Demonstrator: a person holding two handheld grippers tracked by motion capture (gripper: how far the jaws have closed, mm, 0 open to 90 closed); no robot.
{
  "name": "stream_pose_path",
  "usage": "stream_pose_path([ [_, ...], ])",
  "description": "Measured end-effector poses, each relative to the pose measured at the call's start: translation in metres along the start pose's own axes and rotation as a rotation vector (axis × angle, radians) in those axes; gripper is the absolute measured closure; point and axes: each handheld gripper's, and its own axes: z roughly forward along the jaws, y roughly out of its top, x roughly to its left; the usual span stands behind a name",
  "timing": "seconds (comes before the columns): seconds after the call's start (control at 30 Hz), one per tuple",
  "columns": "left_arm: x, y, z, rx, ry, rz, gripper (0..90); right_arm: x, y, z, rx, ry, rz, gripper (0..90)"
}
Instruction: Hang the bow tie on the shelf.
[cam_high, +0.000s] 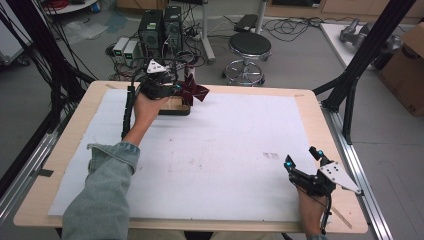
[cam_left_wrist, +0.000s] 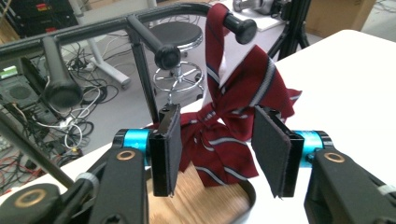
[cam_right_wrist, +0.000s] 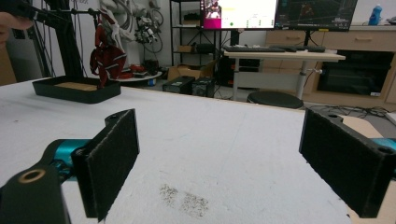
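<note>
At the far left of the worktop (cam_high: 300, 125), a dark red striped tie (cam_left_wrist: 233, 116) hangs tied over a peg of a black rack (cam_left_wrist: 140, 28), its ends drooping toward the rack's wooden base (cam_left_wrist: 205, 200). The left gripper (cam_left_wrist: 217, 149) sits right at the rack with its 2 fingers (cam_left_wrist: 273, 154) parted either side of the tie's lower folds, not pressing on them. The right gripper (cam_high: 302, 161) rests at the near right corner, well apart from the tie, its fingers (cam_right_wrist: 112, 158) spread wide over bare white worktop, holding nothing.
</note>
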Motion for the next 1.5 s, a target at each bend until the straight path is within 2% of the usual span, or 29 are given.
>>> stream_pose_path([
  [0.33, -0.005, -0.002, -0.026, -0.026, -0.019, 0.005, 46.4, 0.0, 0.0, 0.0, 0.001, -0.002, 0.0, 11.2],
  [0.67, -0.012, -0.007, -0.056, -0.077, -0.031, 0.005, 38.7, 0.0, 0.0, 0.0, 0.0, -0.005, -0.001, 11.2],
  [0.77, -0.015, -0.01, -0.065, -0.097, -0.042, 0.004, 37.5, 0.0, 0.0, 0.0, 0.001, -0.005, 0.0, 11.2],
  [1.2, -0.028, -0.025, -0.098, -0.14, -0.041, 0.01, 27.9, 0.001, 0.0, 0.001, 0.0, -0.01, -0.005, 11.2],
  [1.5, -0.028, -0.043, -0.128, -0.17, -0.023, -0.006, 26.2, 0.001, 0.0, 0.001, 0.001, -0.013, -0.005, 11.2],
])
